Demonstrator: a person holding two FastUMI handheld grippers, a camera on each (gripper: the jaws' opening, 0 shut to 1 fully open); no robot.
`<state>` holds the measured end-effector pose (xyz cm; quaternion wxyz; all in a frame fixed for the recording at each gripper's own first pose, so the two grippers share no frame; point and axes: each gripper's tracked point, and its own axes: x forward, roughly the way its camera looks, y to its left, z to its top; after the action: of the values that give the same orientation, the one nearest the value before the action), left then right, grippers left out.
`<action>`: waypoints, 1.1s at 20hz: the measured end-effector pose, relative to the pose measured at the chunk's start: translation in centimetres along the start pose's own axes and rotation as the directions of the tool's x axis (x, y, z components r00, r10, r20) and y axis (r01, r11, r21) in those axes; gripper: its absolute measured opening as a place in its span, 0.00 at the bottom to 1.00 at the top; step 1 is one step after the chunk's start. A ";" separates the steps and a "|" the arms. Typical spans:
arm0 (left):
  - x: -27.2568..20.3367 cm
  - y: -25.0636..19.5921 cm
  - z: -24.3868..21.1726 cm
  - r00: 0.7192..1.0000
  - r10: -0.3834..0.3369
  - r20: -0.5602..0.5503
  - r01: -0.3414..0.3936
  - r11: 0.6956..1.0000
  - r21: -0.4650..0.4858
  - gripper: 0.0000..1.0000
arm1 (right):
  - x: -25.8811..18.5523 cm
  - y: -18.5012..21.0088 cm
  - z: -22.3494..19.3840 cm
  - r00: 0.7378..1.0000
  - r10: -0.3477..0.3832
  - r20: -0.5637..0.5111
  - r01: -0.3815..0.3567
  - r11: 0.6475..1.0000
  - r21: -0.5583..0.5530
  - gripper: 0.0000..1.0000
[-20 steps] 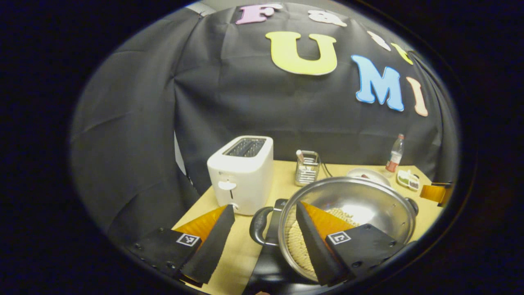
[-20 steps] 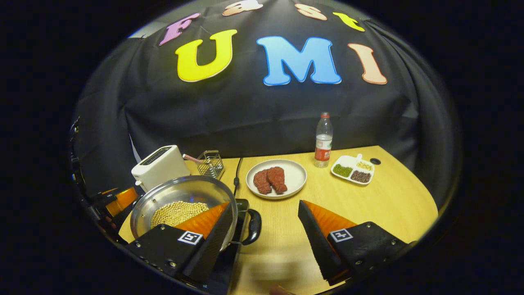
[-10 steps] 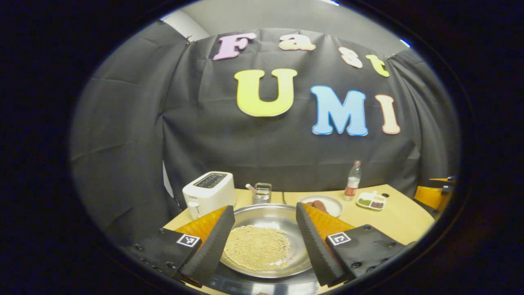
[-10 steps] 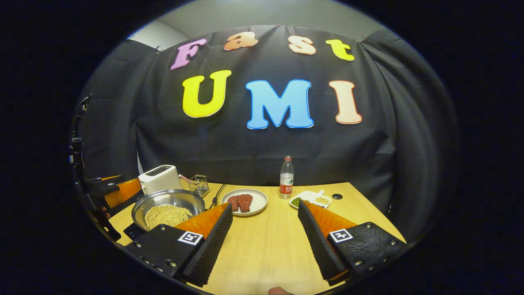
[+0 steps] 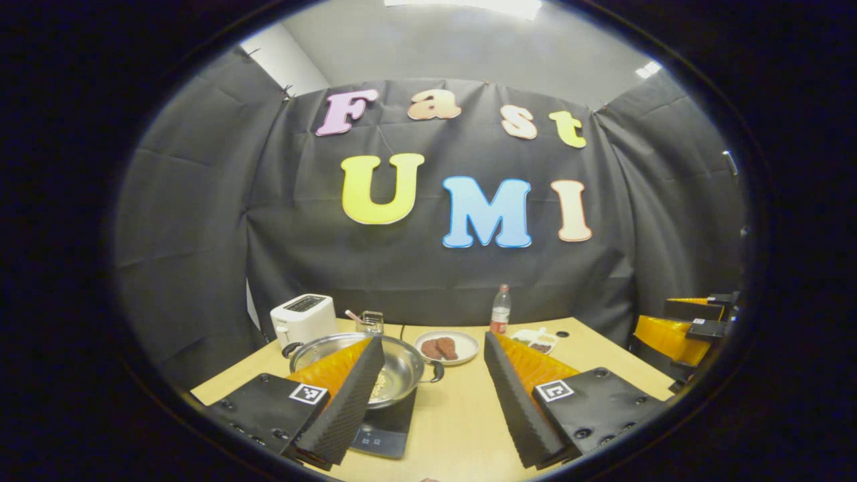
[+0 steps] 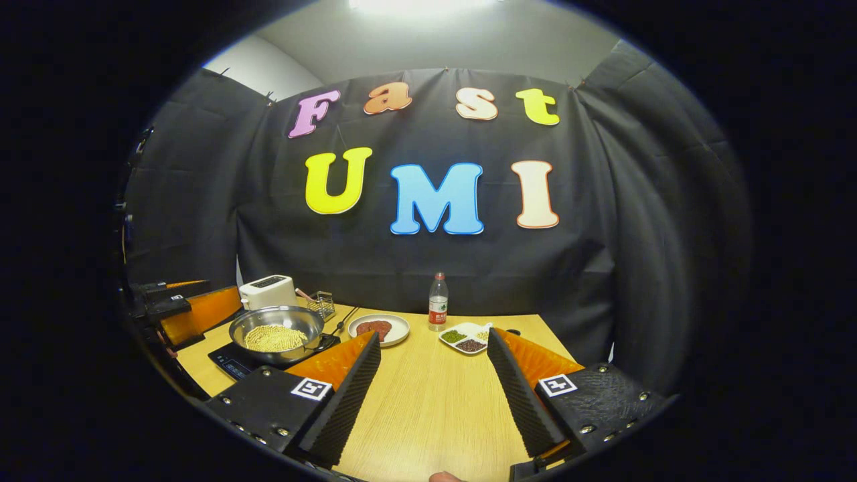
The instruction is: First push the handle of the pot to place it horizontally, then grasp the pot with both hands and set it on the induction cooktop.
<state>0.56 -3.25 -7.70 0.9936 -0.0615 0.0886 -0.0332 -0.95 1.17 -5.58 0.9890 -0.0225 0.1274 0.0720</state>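
Background objects on the wooden table point(image 6: 428, 402).
A white toaster point(image 6: 268, 292) stands at the back left, a wire basket point(image 6: 325, 302) just beside it. Further right lie a white plate point(image 6: 379, 329) bearing red meat point(image 6: 373, 327), an upright plastic bottle point(image 6: 437, 302), and a divided dish point(image 6: 465, 337) of green, dark and pale beans.

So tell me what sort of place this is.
Likely a mock kitchen in a recording booth: black cloth wall, a wooden table with a toaster, and a pot on an induction cooktop.
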 end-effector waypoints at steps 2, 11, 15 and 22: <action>-1.7 -0.6 1.0 1.000 -0.017 0.017 0.017 1.000 0.007 0.94 | -1.6 -0.4 1.2 1.000 -0.004 0.029 0.004 1.000 0.015 0.96; -6.3 2.2 3.6 0.997 -0.012 0.071 0.009 0.999 0.032 0.97 | -3.9 0.8 3.3 0.996 -0.014 0.089 0.013 1.000 0.012 0.96; -6.9 3.7 3.1 0.998 0.007 0.063 -0.009 1.000 0.018 0.99 | -4.4 1.1 3.9 0.993 -0.034 0.111 0.031 0.999 0.030 0.96; -6.8 5.1 3.8 0.996 0.021 0.089 -0.024 0.999 0.035 0.97 | -3.7 2.0 3.7 0.993 -0.031 0.111 0.027 0.999 0.032 0.96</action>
<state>-5.14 2.79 -3.44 0.9978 -0.0438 0.0444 -0.0209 -3.84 2.91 -1.09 0.9957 -0.0054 0.0727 0.0567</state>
